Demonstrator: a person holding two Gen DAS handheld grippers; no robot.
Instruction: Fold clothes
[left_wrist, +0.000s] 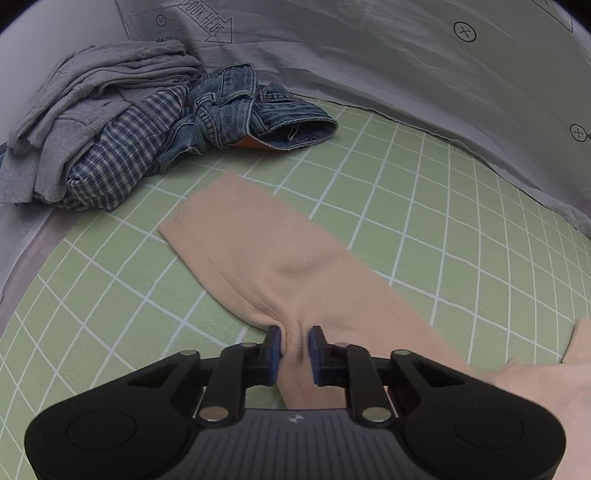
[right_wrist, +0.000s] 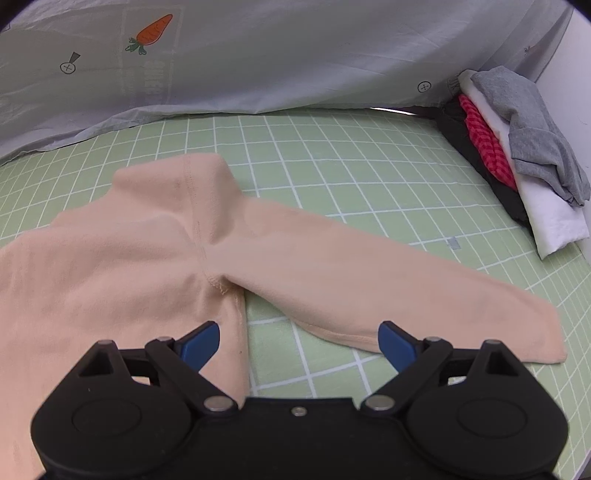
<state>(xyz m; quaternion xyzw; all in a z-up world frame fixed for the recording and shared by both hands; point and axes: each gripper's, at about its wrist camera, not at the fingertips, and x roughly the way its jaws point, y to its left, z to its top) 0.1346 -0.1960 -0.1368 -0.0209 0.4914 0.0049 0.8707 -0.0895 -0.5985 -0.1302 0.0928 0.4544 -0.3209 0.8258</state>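
With left gripper pinched on the peach top, spread in the middle of the green grid mat, and right gripper wide apart above its sleeve, best to close low on the sleeve hem and fold without dragging.

There are two grippers, one left and one right. One peach top lies on one green mat. At 10 o'clock in the left view is one pile of three clothes: one grey top, one check shirt, one pair of jeans. At 2 o'clock in the right view is one folded stack.
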